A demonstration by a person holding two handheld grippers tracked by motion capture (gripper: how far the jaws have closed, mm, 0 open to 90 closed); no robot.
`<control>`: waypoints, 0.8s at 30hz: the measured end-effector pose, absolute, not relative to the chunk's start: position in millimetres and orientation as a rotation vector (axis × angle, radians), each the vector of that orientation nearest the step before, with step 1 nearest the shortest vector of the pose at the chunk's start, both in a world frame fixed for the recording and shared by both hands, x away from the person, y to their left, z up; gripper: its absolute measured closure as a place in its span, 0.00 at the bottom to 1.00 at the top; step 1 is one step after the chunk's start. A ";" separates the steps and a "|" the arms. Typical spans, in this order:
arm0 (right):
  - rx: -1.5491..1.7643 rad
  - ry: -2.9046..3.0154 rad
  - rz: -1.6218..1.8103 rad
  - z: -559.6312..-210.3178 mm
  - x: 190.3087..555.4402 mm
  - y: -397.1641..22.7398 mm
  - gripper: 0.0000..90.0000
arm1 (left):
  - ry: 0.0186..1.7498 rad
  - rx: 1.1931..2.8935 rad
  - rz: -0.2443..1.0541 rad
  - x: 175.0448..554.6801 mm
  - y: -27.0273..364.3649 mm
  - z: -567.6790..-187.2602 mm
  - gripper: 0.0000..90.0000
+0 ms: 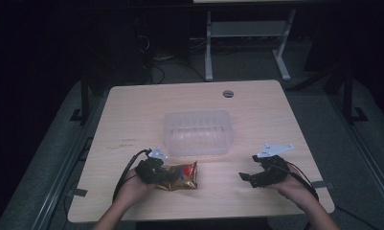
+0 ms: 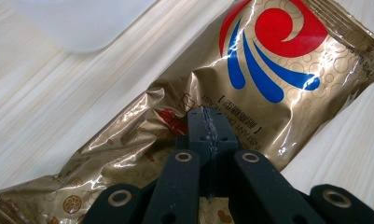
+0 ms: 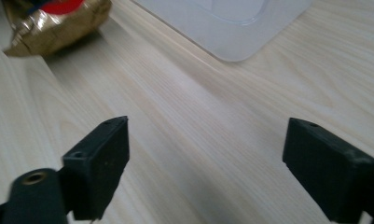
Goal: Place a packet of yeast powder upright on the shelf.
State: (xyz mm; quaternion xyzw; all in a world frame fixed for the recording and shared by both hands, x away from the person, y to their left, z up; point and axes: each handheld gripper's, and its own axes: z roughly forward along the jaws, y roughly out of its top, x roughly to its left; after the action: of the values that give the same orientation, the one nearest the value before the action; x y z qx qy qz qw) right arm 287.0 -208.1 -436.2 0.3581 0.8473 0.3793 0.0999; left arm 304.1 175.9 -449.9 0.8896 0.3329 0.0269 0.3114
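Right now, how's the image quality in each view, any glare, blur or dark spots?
High view: dim, the room behind the table nearly black, the clear plastic container faint. Left gripper view: bright glare streaks on the gold foil packet, the wood at upper left smeared. Right gripper view: the right gripper soft-edged up close, the packet casting a dark shadow.

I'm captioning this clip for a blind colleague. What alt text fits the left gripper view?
The left claw is shut on a shiny gold snack packet with a red and blue swirl logo, pinching it near the middle. The packet lies slantwise over a pale wooden table, with a corner of a clear plastic container at upper left.
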 end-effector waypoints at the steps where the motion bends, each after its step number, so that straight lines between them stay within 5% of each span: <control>1: 1.066 2.508 1.135 -435.0 287.2 -208.2 0.15 | 0.871 2.356 0.067 304.4 172.7 -449.8 1.00; 24: 1.102 2.676 1.199 -434.5 286.0 -183.8 0.16 | 0.852 2.323 0.042 301.0 89.4 -453.3 1.00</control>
State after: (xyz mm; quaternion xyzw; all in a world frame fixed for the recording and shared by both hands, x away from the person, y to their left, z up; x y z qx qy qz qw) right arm 286.0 -183.8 -434.5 0.3518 0.8543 0.3826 0.0046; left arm 301.0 89.4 -453.3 0.8869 0.3255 0.0159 0.3274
